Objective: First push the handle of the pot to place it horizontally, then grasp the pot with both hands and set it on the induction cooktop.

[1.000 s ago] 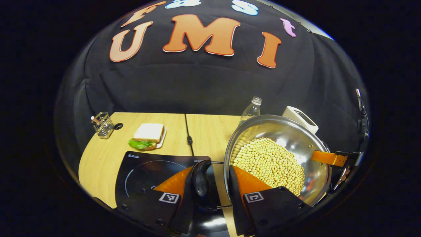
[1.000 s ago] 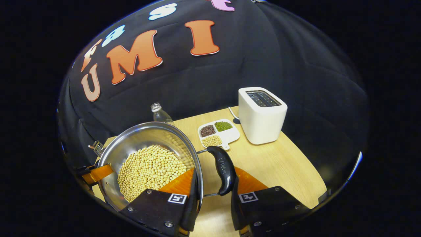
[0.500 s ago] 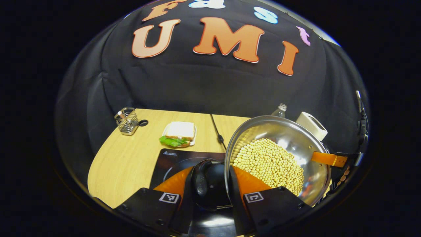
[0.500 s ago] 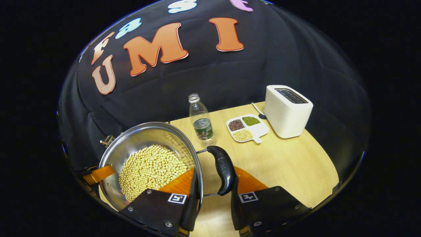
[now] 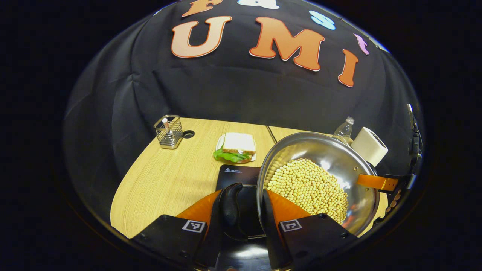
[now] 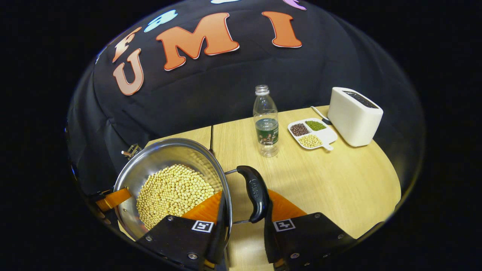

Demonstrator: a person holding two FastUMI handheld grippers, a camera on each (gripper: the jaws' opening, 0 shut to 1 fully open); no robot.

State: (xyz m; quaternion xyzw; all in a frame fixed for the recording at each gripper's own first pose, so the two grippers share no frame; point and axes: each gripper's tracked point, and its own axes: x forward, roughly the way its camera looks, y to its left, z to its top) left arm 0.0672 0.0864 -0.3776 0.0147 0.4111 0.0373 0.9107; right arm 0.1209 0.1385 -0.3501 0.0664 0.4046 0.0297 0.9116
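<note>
A steel pot (image 5: 324,156) full of soybeans (image 5: 308,184) hangs above the table, held from both sides. My left gripper (image 5: 243,194) is shut on the pot's black left handle (image 5: 229,203) and rim. In the right gripper view my right gripper (image 6: 244,195) is shut on the other black handle (image 6: 254,192), one finger inside the pot (image 6: 162,154). The black induction cooktop (image 5: 237,174) lies on the table just below and behind the left handle, partly hidden by the pot. Each view shows the far gripper's finger at the pot's opposite rim.
A sandwich on a plate (image 5: 236,146) and a wire holder (image 5: 168,131) stand behind the cooktop. A water bottle (image 6: 266,122), a divided dish of beans (image 6: 310,133) and a white toaster (image 6: 354,114) sit on the wooden table (image 6: 339,180) to the right.
Both grippers have carried the pot leftward. The cooktop has slid right in the left gripper view, under the pot. The bottle and toaster have shifted right in the right gripper view.
</note>
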